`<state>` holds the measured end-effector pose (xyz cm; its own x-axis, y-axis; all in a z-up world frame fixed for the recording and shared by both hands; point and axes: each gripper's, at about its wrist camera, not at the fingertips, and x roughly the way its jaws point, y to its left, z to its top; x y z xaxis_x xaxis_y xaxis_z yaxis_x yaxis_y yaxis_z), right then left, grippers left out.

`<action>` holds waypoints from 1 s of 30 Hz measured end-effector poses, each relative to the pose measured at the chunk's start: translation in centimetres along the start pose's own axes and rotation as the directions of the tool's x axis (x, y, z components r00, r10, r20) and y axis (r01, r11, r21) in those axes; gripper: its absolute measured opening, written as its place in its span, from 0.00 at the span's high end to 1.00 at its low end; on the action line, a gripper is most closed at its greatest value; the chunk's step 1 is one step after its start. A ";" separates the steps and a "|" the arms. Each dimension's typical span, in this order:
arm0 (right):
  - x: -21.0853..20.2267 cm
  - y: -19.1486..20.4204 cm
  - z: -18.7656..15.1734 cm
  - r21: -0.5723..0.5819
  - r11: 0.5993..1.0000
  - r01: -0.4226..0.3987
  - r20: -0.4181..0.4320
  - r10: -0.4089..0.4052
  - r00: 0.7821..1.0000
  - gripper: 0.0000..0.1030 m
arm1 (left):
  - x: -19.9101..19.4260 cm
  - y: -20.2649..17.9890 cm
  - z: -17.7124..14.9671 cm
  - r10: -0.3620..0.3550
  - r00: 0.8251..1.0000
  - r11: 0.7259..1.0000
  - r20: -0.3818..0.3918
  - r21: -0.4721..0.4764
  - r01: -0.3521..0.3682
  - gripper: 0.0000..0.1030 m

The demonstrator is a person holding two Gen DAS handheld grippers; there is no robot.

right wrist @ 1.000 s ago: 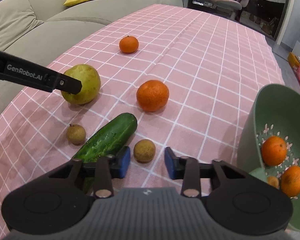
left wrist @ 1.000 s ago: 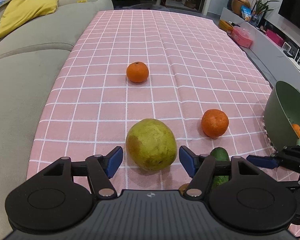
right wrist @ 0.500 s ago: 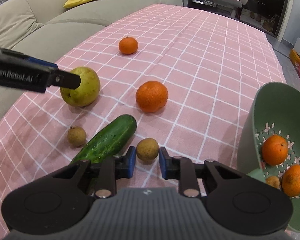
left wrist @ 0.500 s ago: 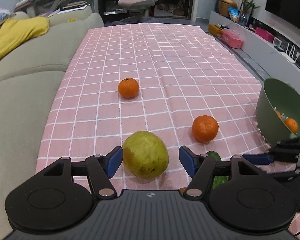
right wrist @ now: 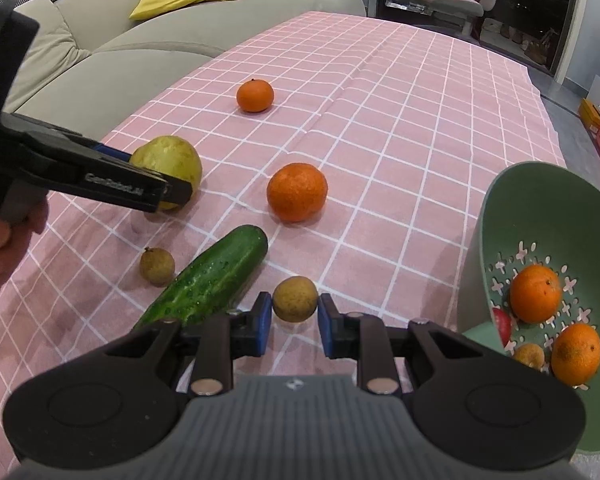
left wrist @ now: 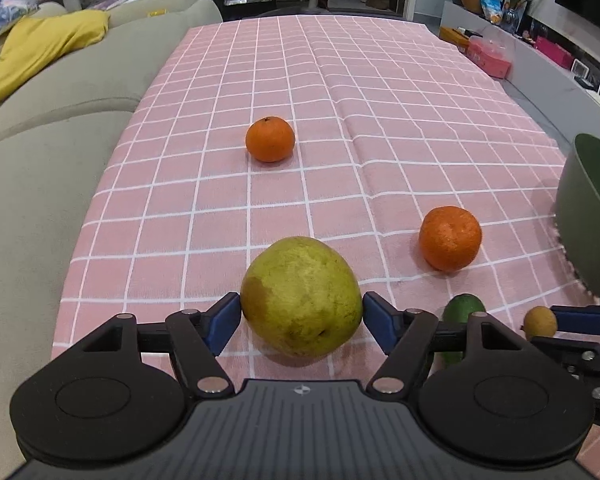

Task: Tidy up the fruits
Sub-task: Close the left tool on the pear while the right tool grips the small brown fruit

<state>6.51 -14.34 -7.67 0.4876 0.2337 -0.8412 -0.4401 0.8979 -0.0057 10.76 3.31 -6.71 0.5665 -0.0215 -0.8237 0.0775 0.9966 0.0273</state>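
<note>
My left gripper point(left wrist: 302, 316) is shut on a large yellow-green pear point(left wrist: 301, 307), its blue pads touching both sides; the pear also shows in the right wrist view point(right wrist: 168, 164). My right gripper point(right wrist: 293, 312) has closed around a small brown longan point(right wrist: 295, 298), pads at its sides; it also shows in the left wrist view point(left wrist: 539, 321). Two oranges lie on the pink checked cloth, one near point(right wrist: 297, 191) and one far point(right wrist: 255, 95). A cucumber point(right wrist: 212, 280) and a second longan point(right wrist: 157, 265) lie left of my right gripper.
A green colander bowl point(right wrist: 540, 216) at the right holds oranges, a longan and something red. A grey sofa point(left wrist: 40, 128) with a yellow cushion runs along the table's left edge. A cabinet with clutter stands far right.
My left gripper has closed onto the pear. My right gripper has moved forward and narrowed around the longan.
</note>
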 end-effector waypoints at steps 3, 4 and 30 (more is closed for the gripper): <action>0.2 0.0 0.0 0.001 1.000 -0.001 -0.002 0.001 1.000 0.80 | 0.2 0.2 0.2 -0.008 1.000 1.000 0.011 -0.016 0.008 0.21; 0.3 0.0 0.0 0.001 1.000 -0.001 -0.003 0.001 1.000 0.80 | 0.3 0.3 0.2 -0.012 1.000 1.000 0.013 -0.021 0.013 0.21; 0.1 -0.3 0.4 0.013 1.000 -0.007 0.009 0.007 1.000 0.80 | -0.5 2.3 0.1 -0.092 0.996 0.991 0.014 -0.098 0.093 0.27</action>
<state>7.00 -14.45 -7.53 0.4914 0.2433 -0.8363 -0.4337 0.9010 0.0073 10.78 5.59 -6.21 0.5684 -0.1143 -0.8148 0.0493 0.9933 -0.1049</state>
